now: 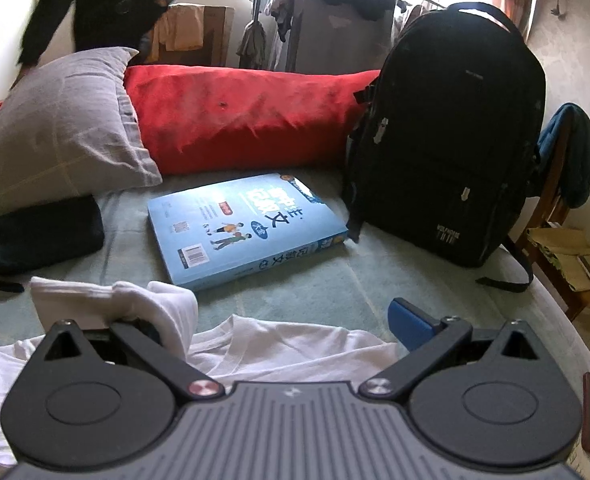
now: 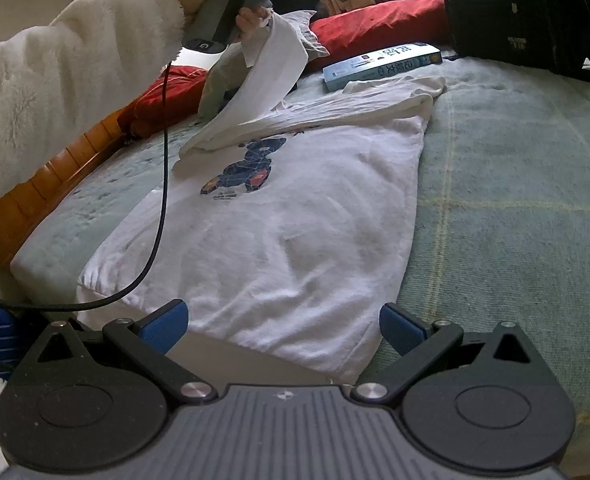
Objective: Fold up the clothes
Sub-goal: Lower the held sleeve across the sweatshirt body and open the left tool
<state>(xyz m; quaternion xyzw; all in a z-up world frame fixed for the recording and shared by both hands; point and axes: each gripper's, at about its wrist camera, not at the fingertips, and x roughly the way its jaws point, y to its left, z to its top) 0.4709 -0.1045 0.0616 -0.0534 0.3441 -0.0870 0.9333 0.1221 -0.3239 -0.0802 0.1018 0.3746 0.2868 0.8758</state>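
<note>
On the pale green checked bedspread (image 2: 515, 184) lies a white cotton T-shirt with a dark blue bear print (image 2: 279, 216), its left sleeve lifted off the bed. Over that sleeve, the left gripper (image 1: 263, 320) has its fingers wide apart, the cloth draped on the left one, seemingly not pinched. Nearer, the right gripper (image 2: 283, 324) hangs spread over the hem; a light blue paperback book (image 1: 243, 228) and black fabric backpack (image 1: 447, 136) sit far beyond.

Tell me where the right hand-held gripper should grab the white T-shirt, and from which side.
Take the T-shirt at its near bottom hem, from the near bed edge. The hem lies flat just ahead of the open right hand-held gripper.
</note>
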